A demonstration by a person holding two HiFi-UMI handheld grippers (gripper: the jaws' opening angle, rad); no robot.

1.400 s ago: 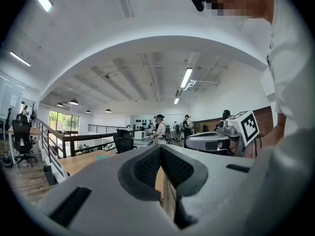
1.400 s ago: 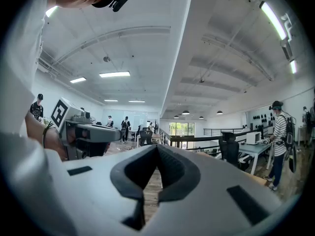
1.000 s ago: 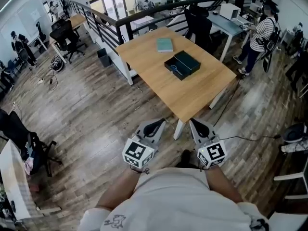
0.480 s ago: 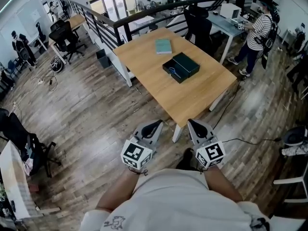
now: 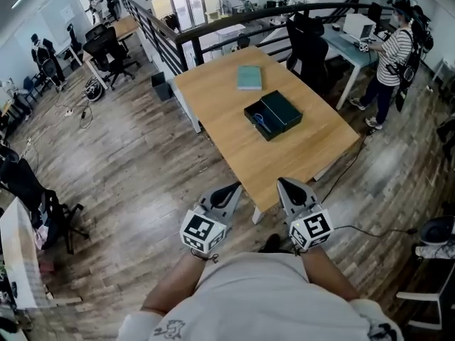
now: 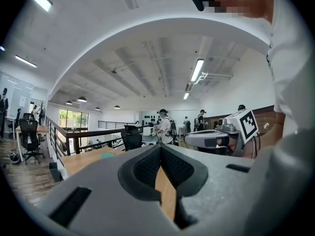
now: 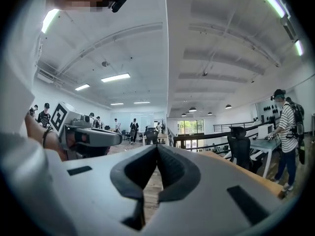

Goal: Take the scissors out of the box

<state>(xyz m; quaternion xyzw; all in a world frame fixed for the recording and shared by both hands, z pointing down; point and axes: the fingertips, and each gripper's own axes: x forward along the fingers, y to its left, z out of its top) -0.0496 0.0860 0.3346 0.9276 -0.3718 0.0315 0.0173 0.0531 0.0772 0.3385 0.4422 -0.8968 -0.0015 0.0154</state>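
A dark open box (image 5: 274,115) lies in the middle of the wooden table (image 5: 306,150) in the head view. Scissors with blue handles (image 5: 259,120) lie in its left half. My left gripper (image 5: 229,189) and right gripper (image 5: 288,185) are held side by side just short of the table's near corner, well apart from the box. Both point level toward the table. In the left gripper view, the jaws (image 6: 160,149) meet at the tip with nothing between them. The right gripper view shows its jaws (image 7: 157,147) likewise shut and empty.
A teal book (image 5: 249,77) lies on the table beyond the box. A black office chair (image 5: 310,45) and a person in a striped shirt (image 5: 395,48) stand behind the table's right side. A dark railing (image 5: 234,24) runs behind it. A cable (image 5: 370,229) crosses the floor on the right.
Both grippers have moved forward together toward the table's near corner. The table and box now sit closer and lower in the head view. The jaws stay shut.
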